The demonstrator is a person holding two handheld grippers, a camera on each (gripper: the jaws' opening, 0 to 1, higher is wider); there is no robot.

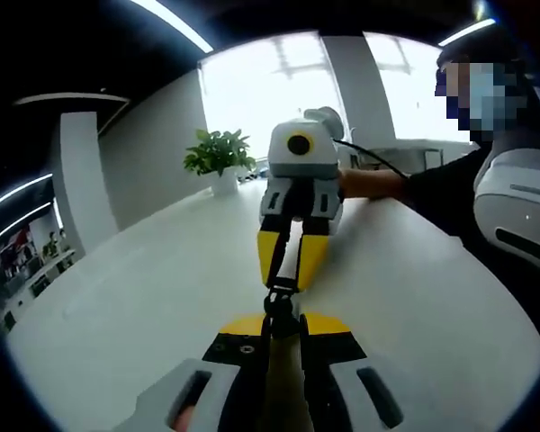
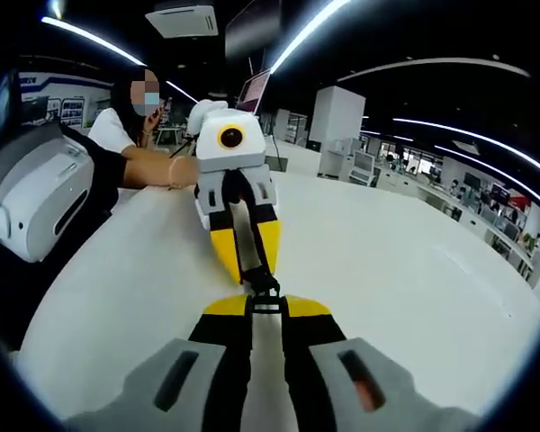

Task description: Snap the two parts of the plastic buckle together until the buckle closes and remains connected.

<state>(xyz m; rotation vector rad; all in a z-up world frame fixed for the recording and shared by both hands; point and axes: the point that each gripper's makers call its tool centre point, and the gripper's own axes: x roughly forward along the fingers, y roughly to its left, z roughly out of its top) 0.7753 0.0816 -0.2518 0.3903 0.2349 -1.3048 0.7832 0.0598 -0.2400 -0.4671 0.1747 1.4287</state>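
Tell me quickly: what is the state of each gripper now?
Left gripper: shut on the strap of its buckle half.
Right gripper: shut on the strap of the other half.

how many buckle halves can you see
2. One half sits in the left gripper, the other half in the right gripper. They meet end to end above the table; any more strap is hidden by the jaws.

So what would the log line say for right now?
left gripper: shut on strap | right gripper: shut on strap | buckle: between the tips, above white table | closed: cannot tell
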